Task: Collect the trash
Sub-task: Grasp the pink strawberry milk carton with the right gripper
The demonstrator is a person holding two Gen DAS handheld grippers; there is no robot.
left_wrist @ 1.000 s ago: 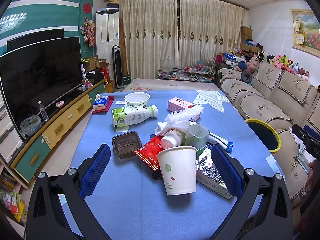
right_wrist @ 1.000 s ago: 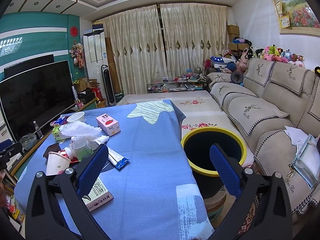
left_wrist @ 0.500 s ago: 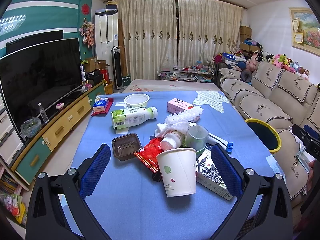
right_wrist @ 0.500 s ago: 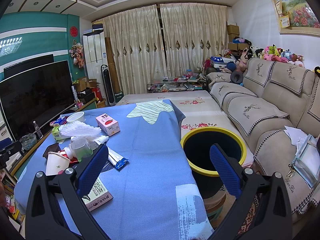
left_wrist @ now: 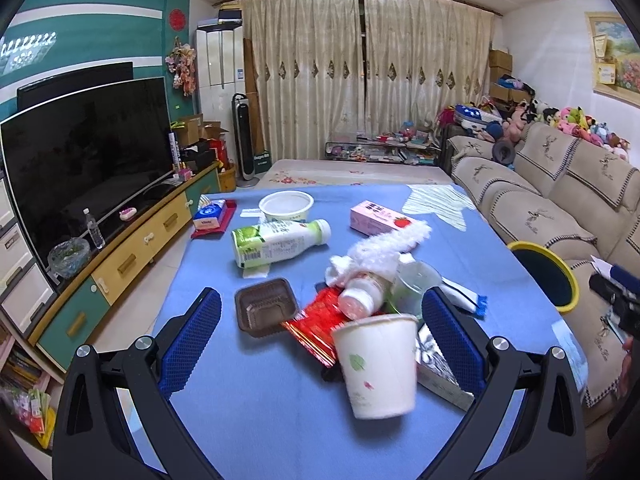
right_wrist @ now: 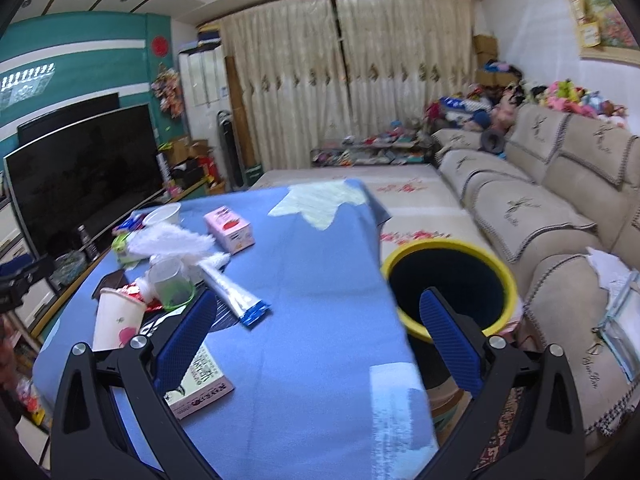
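Note:
A pile of trash lies on the blue table [left_wrist: 248, 400]. In the left wrist view a white paper cup [left_wrist: 376, 364] stands nearest, with a red wrapper [left_wrist: 320, 324], a brown plastic tray [left_wrist: 266, 306], a small bottle [left_wrist: 360, 294], a clear cup [left_wrist: 414, 284], white tissue [left_wrist: 380, 246], a green-labelled milk bottle [left_wrist: 276, 242], a pink carton [left_wrist: 380, 218] and a white bowl [left_wrist: 286, 206] behind. My left gripper [left_wrist: 320, 332] is open and empty, just short of the cup. My right gripper [right_wrist: 320, 332] is open and empty over the table's right edge, beside the yellow-rimmed bin [right_wrist: 448, 280].
A flat printed box [right_wrist: 196, 380] lies by the right gripper's left finger, and a blue-white wrapper [right_wrist: 240, 300] beyond it. A sofa [right_wrist: 540, 208] runs along the right, behind the bin. A TV [left_wrist: 88, 160] on a low cabinet stands left of the table.
The left gripper has moved slightly closer to the paper cup. The right gripper has swung to the left, so the trash pile sits more in its view. Both stay open.

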